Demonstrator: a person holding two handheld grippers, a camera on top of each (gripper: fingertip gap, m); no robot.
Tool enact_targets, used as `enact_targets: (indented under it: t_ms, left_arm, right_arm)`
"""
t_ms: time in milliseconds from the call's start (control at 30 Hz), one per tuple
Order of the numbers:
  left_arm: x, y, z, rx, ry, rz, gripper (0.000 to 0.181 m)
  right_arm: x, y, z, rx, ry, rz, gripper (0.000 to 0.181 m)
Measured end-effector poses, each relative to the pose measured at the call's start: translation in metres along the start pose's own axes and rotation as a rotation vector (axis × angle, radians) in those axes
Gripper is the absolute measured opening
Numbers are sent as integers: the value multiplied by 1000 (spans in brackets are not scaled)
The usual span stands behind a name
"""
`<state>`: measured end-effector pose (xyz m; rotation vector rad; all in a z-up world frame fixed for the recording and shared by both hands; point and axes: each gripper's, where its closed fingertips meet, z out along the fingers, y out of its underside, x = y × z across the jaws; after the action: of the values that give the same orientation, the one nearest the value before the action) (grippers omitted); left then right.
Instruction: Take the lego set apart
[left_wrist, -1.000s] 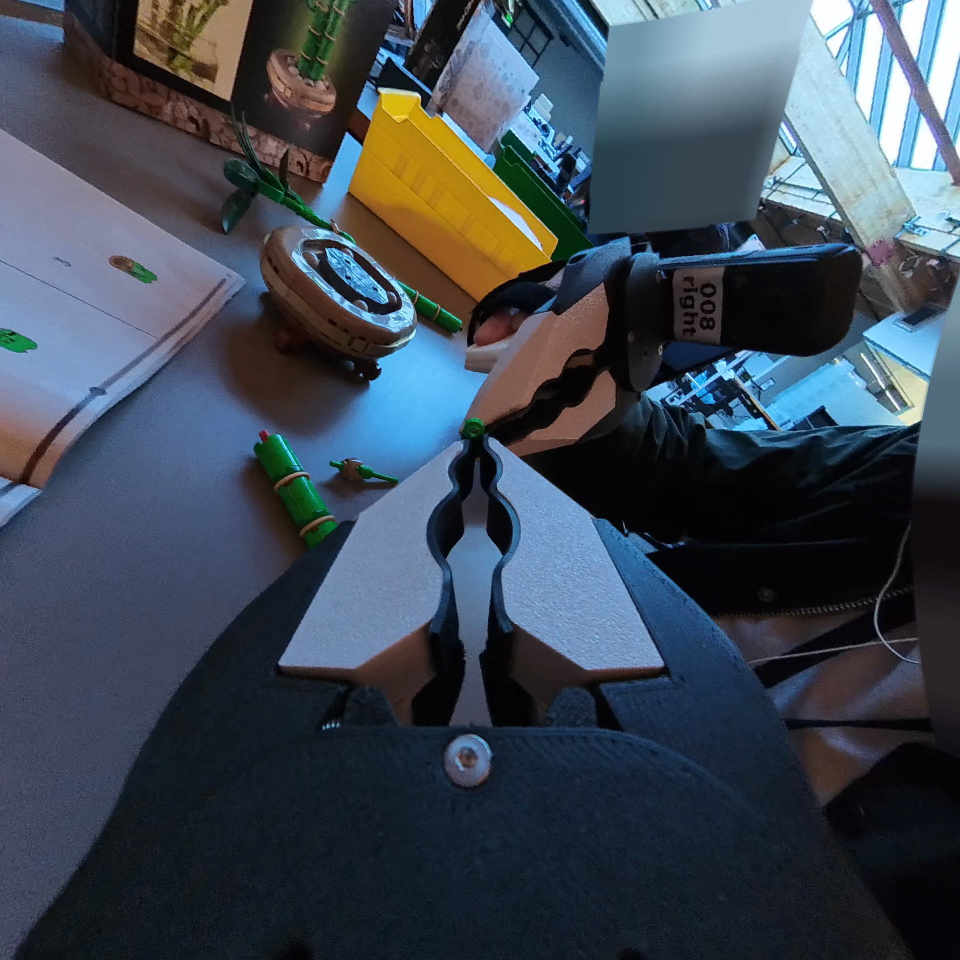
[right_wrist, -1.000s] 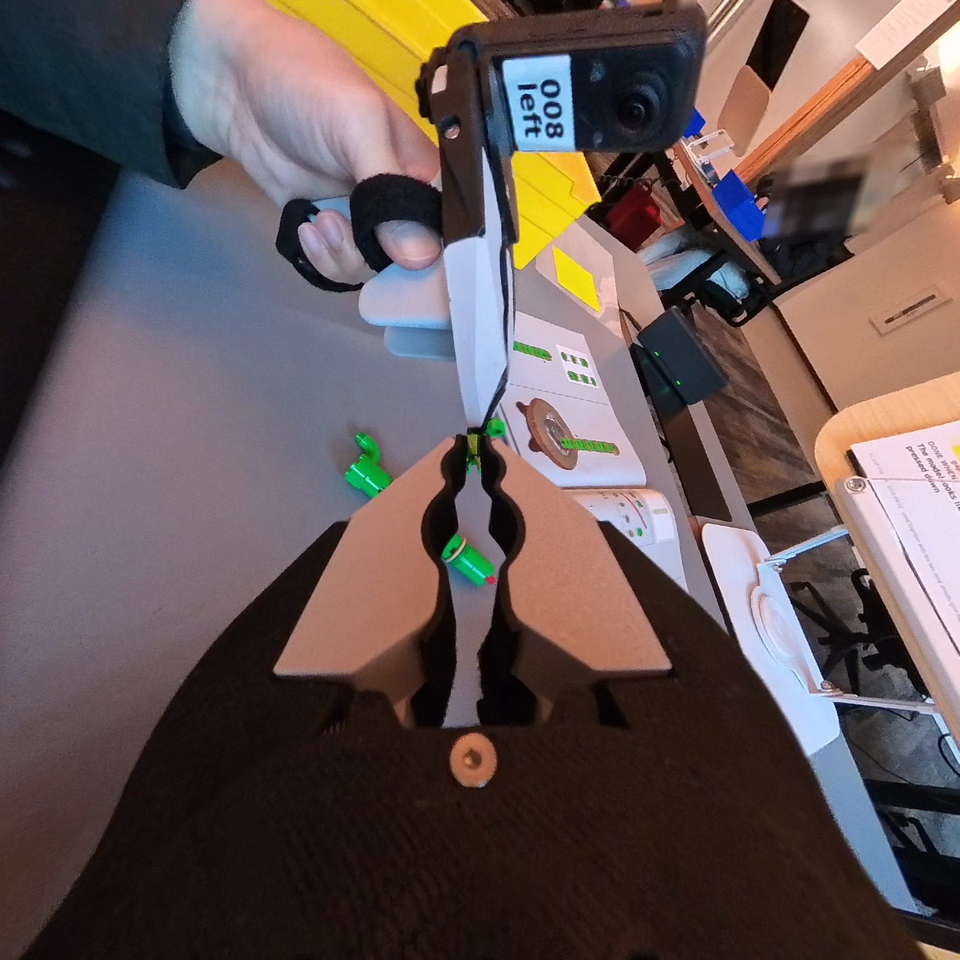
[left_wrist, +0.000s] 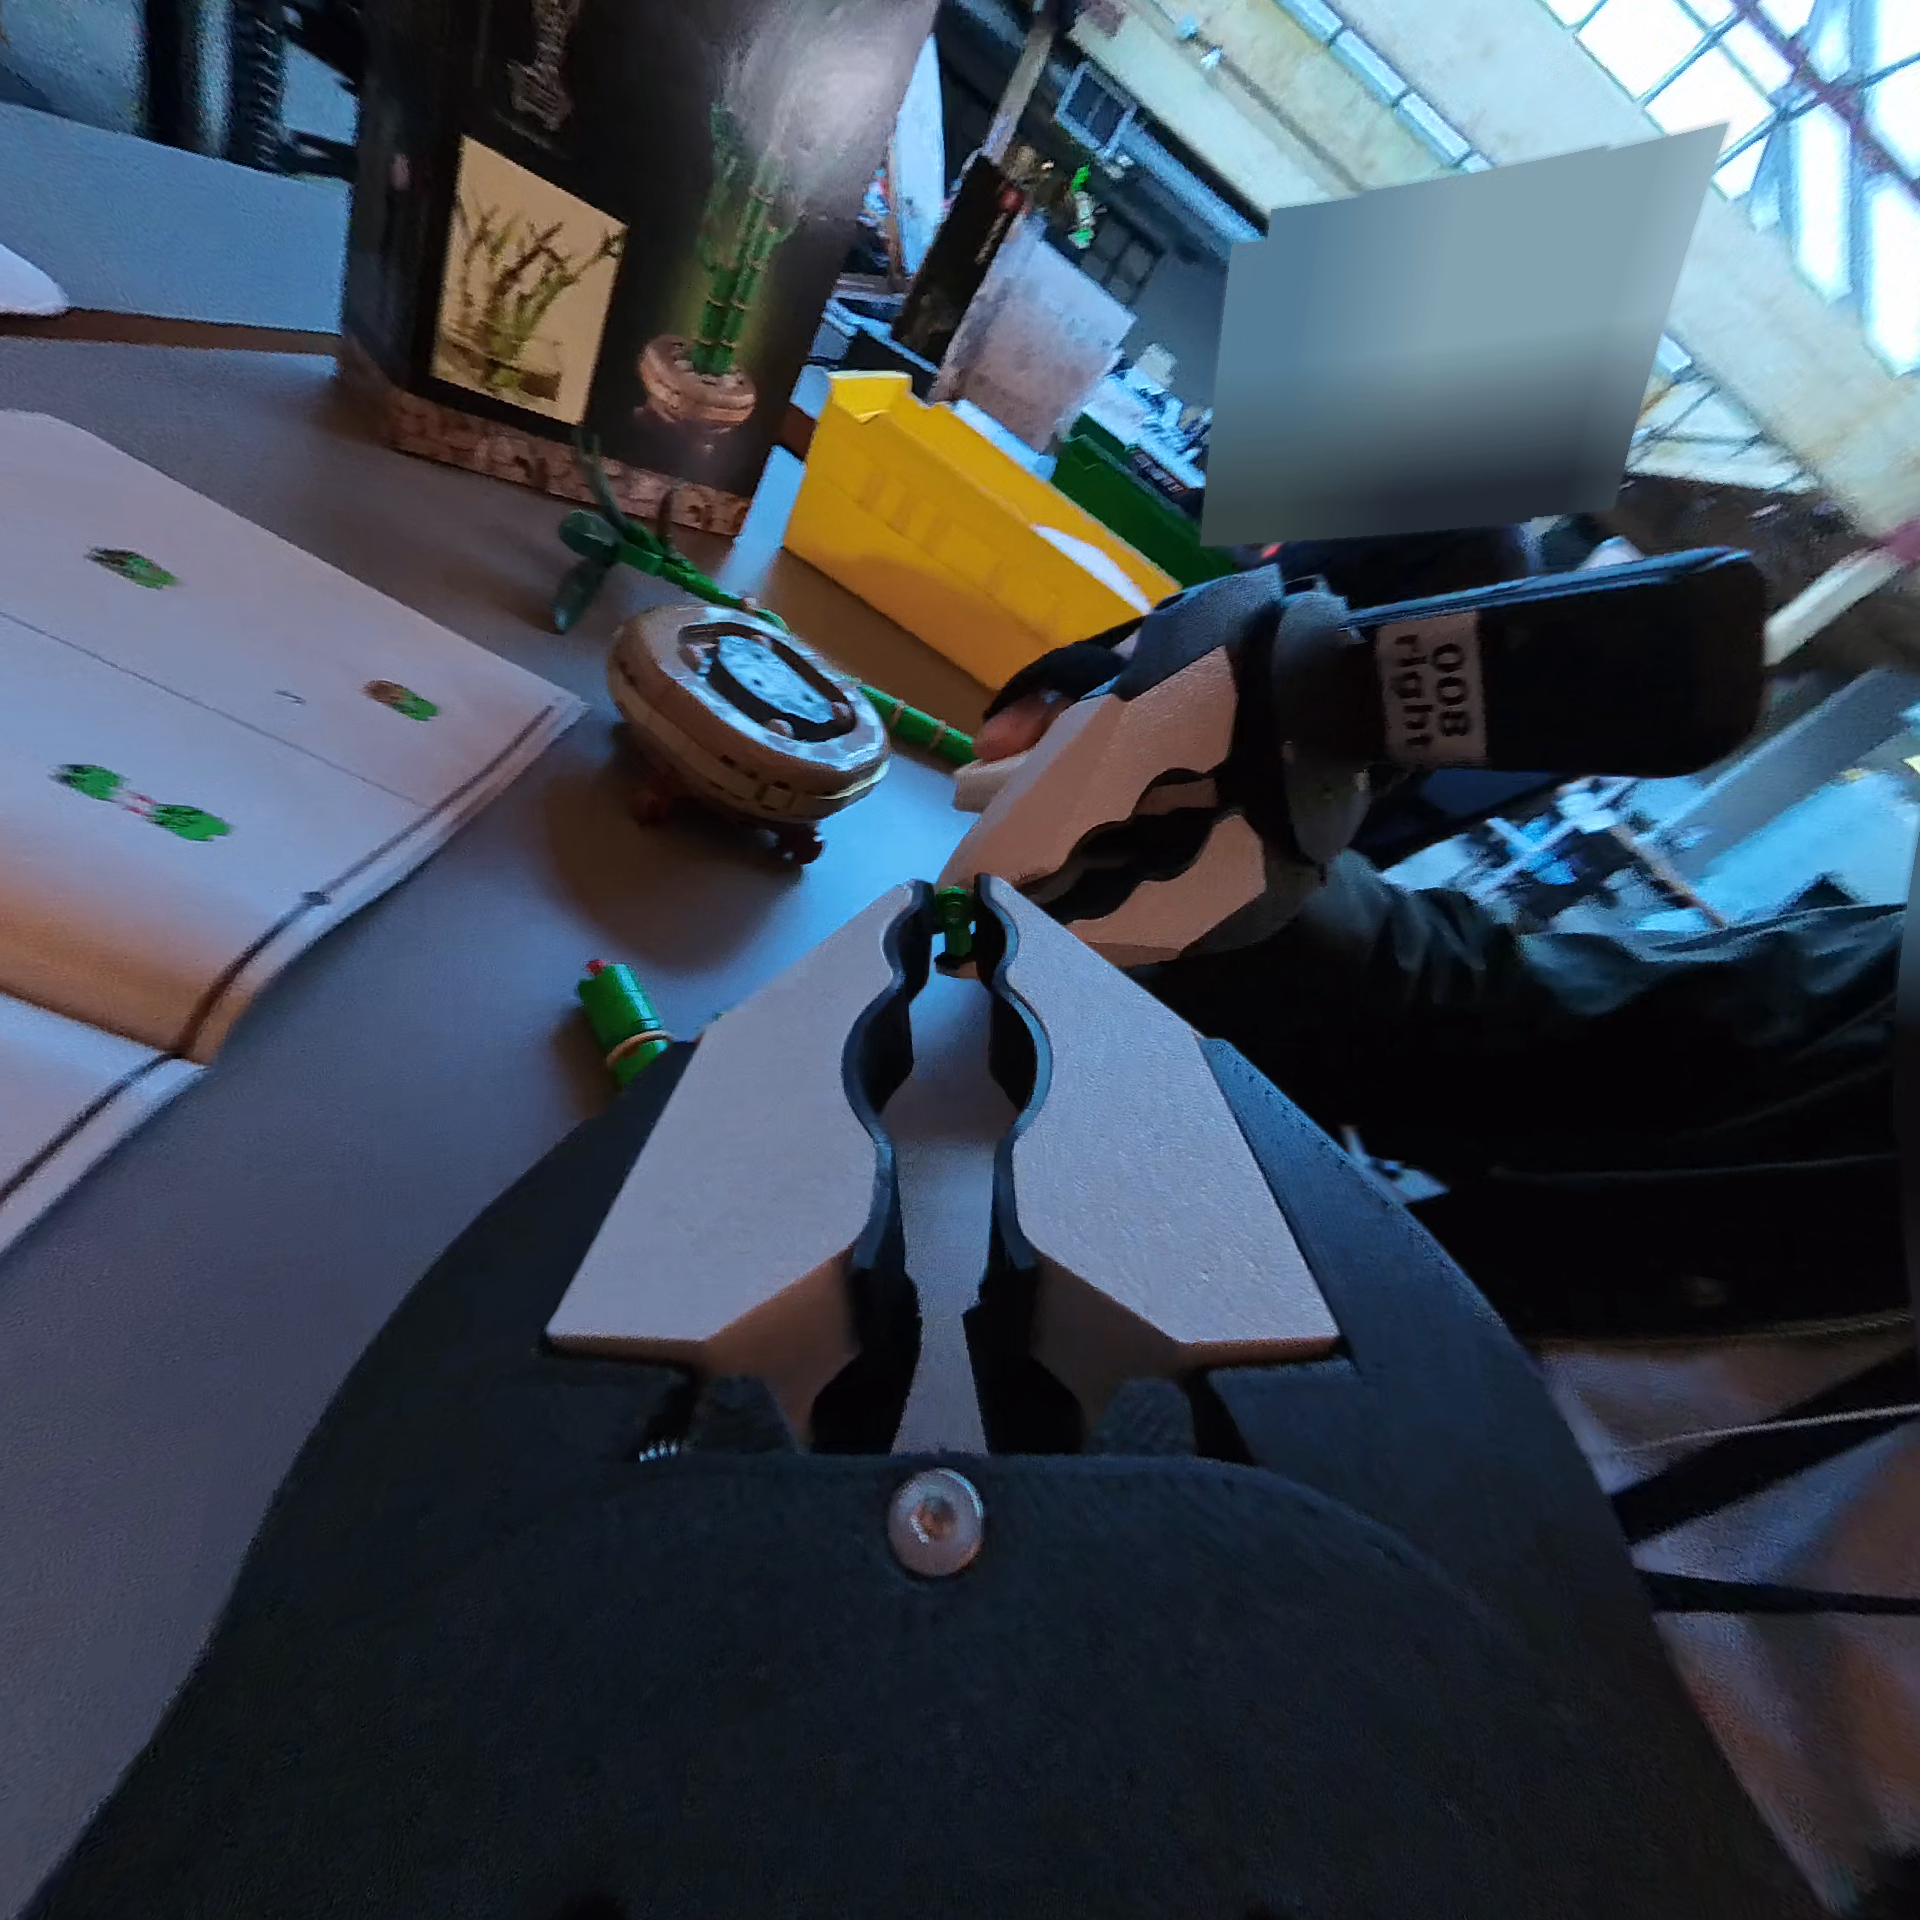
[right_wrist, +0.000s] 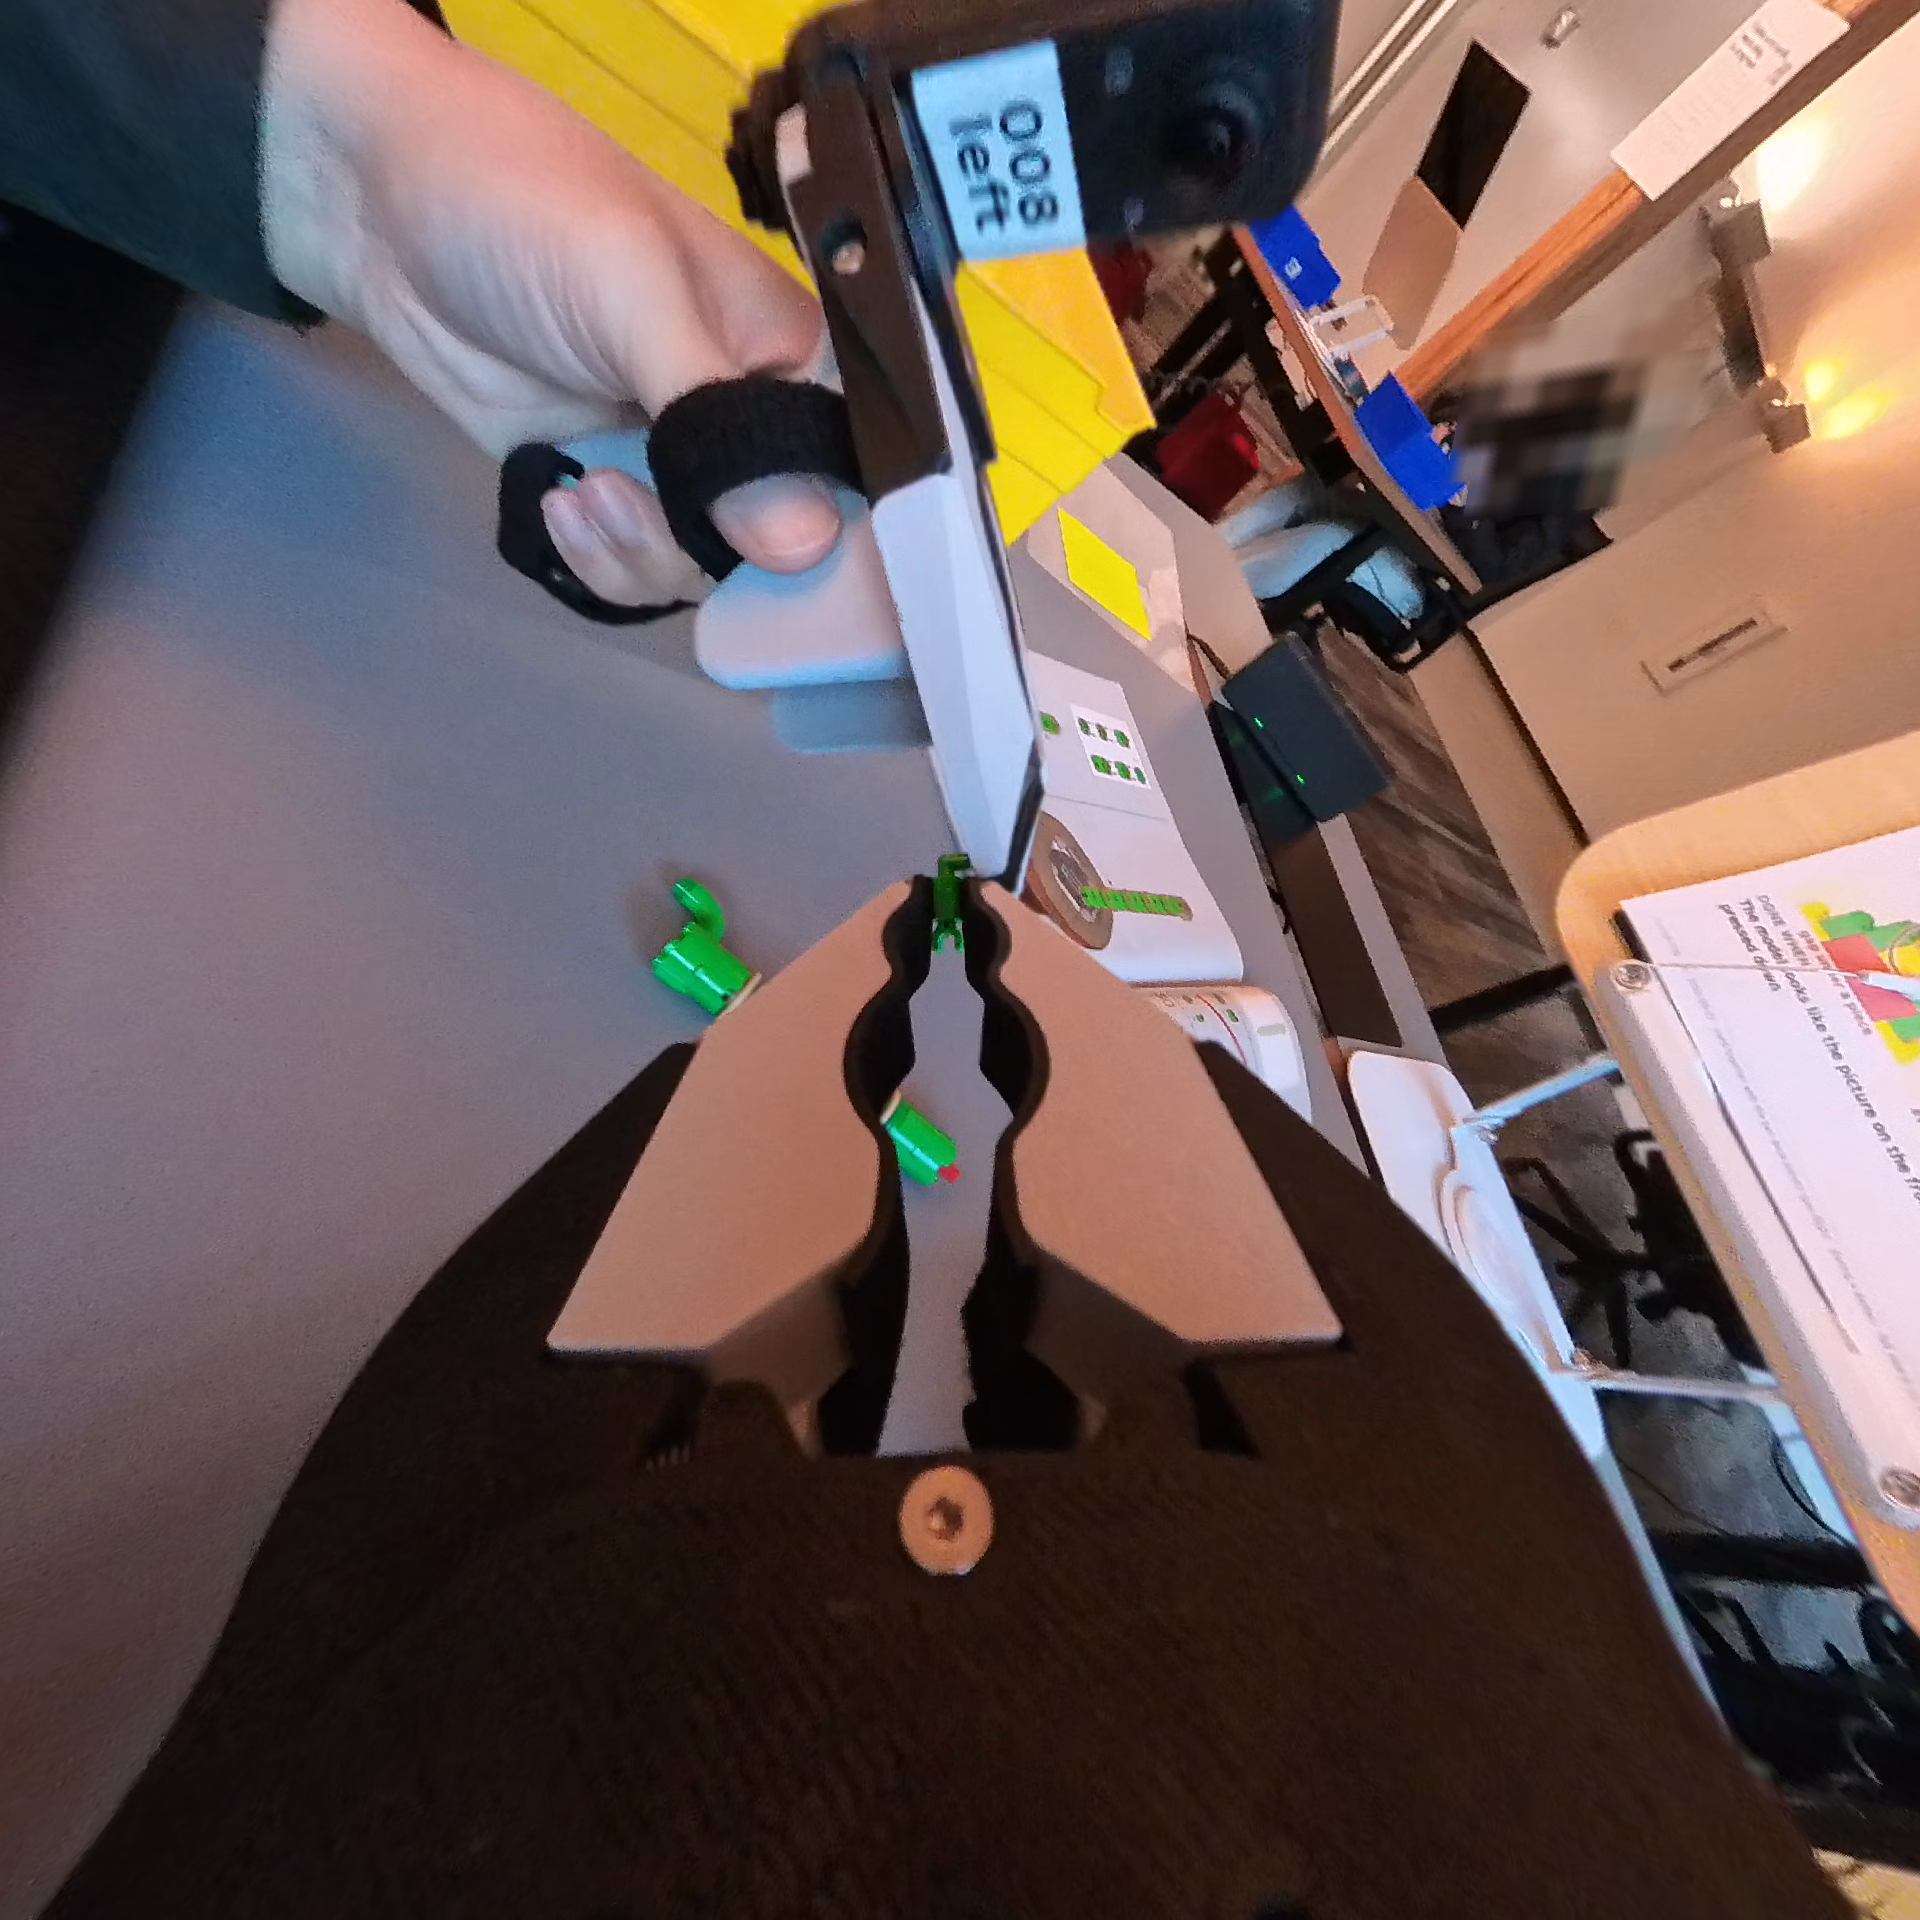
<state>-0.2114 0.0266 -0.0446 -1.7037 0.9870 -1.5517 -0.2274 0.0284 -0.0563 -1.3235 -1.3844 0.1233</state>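
A small green lego piece (left_wrist: 951, 923) sits between the tips of my left gripper (left_wrist: 953, 906), which is shut on it above the grey table. My right gripper (right_wrist: 945, 906) meets it tip to tip and is shut on the same small green piece (right_wrist: 948, 902). The right gripper (left_wrist: 1117, 831) shows in the left wrist view just right of the piece. The left gripper's fingertip (right_wrist: 992, 800) comes down onto the piece in the right wrist view. A round brown pot base (left_wrist: 748, 717), a green bamboo segment (left_wrist: 621, 1013) and a leafy green stem (left_wrist: 623, 551) lie on the table.
An open instruction booklet (left_wrist: 208, 727) lies at the left, the lego box (left_wrist: 582, 260) stands behind it, and a yellow bin (left_wrist: 935, 520) stands beside the box. In the right wrist view a curved green piece (right_wrist: 696, 956) and a red-tipped green segment (right_wrist: 920, 1143) lie on the table under my grippers. Only a small space, under 4 cm, lies between the two pairs of fingers.
Both grippers stay tip to tip on the small green piece. The left jaws stand slightly wider, with the piece deeper between them. The left wrist view has swung, so pot and box sit further right.
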Motion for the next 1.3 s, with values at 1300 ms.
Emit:
enact_targets:
  t_ms: [1300]
  left_arm:
    - [-3,3,-7,3,143,-229,10]
  right_arm:
    - [-1,-2,3,-12,44,-41,5]
